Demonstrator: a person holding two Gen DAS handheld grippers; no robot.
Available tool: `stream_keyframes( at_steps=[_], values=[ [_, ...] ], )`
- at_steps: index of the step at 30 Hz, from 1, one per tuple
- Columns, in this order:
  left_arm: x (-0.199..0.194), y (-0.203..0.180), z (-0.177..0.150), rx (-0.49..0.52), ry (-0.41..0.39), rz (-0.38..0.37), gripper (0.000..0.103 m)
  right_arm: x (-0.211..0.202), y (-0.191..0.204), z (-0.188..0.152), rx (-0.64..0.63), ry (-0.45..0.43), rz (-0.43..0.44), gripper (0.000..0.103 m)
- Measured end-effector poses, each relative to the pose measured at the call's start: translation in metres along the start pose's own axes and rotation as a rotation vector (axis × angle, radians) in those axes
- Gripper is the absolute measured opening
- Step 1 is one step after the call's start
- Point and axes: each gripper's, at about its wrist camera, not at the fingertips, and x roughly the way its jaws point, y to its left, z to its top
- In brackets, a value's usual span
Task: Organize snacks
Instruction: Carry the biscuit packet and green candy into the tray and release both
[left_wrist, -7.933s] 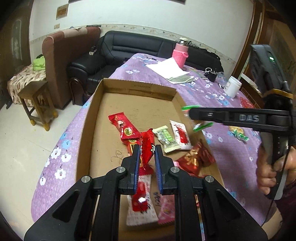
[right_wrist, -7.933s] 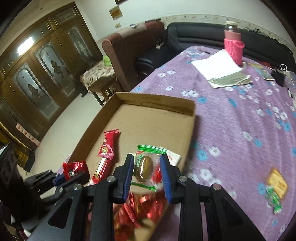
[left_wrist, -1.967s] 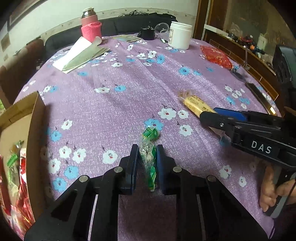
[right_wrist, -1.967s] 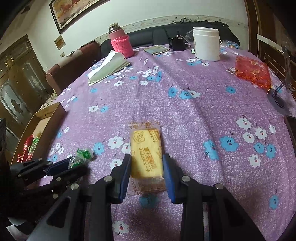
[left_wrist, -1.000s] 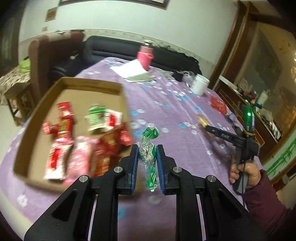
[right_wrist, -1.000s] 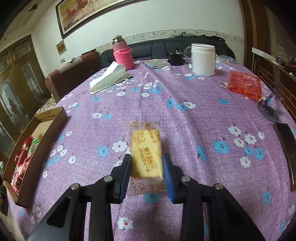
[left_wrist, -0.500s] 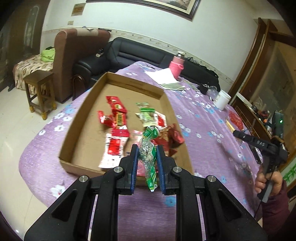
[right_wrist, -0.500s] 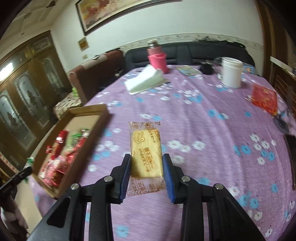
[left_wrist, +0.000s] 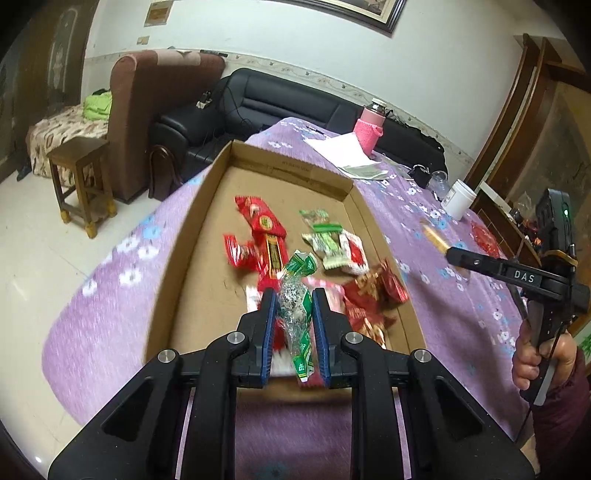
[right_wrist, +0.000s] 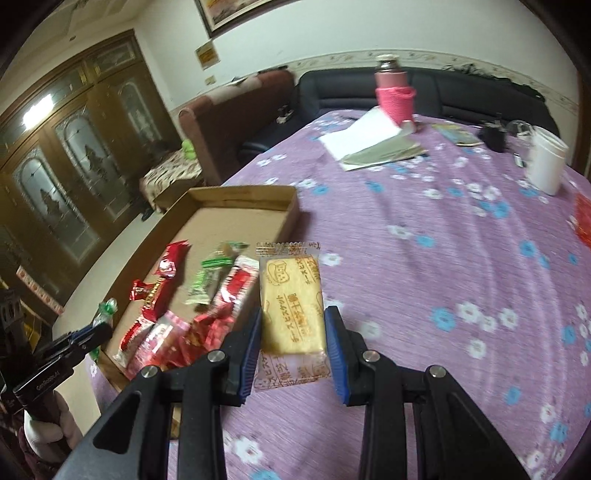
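Note:
My left gripper (left_wrist: 294, 295) is shut on a green and silver wrapped candy (left_wrist: 295, 299), held above the near end of the cardboard tray (left_wrist: 192, 236). Several red, green and pink snack packets (left_wrist: 266, 240) lie inside the tray. My right gripper (right_wrist: 293, 314) is shut on a yellow biscuit packet (right_wrist: 291, 306), held above the purple flowered tablecloth just right of the tray (right_wrist: 291, 206). In the left wrist view the right gripper (left_wrist: 448, 253) shows at the right with the yellow packet (left_wrist: 434, 236) at its tip. The left gripper (right_wrist: 99, 326) with the green candy (right_wrist: 105, 308) shows at the lower left of the right wrist view.
A pink bottle (right_wrist: 393, 92), white papers (right_wrist: 362, 138) and a white jar (right_wrist: 546, 162) stand on the far part of the table (right_wrist: 461, 258). A red packet (right_wrist: 583, 218) lies at the right edge. A brown armchair (left_wrist: 147, 110), a black sofa (left_wrist: 280, 103) and a wooden stool (left_wrist: 79, 181) stand beyond.
Both grippers have swung left towards the tray with their snacks still held. The left one now hangs over the tray's near end, and the right one has come up beside the tray.

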Motion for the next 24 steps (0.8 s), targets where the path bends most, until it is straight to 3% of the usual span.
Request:
stream_keyframes(
  at_steps=[8,14,24],
  values=[
    [0.023,0.007,0.026,0.059,0.031,0.036,0.019,0.05,0.051,0.036,-0.083,0.064,0.034,0.037],
    [0.036,0.018,0.034,0.049,0.06,0.044,0.019,0.093,0.087,0.058,-0.128,0.114,0.048,0.037],
    [0.049,0.027,0.037,0.019,0.083,0.024,0.019,0.141,0.113,0.079,-0.173,0.151,0.014,0.037]
  ],
)
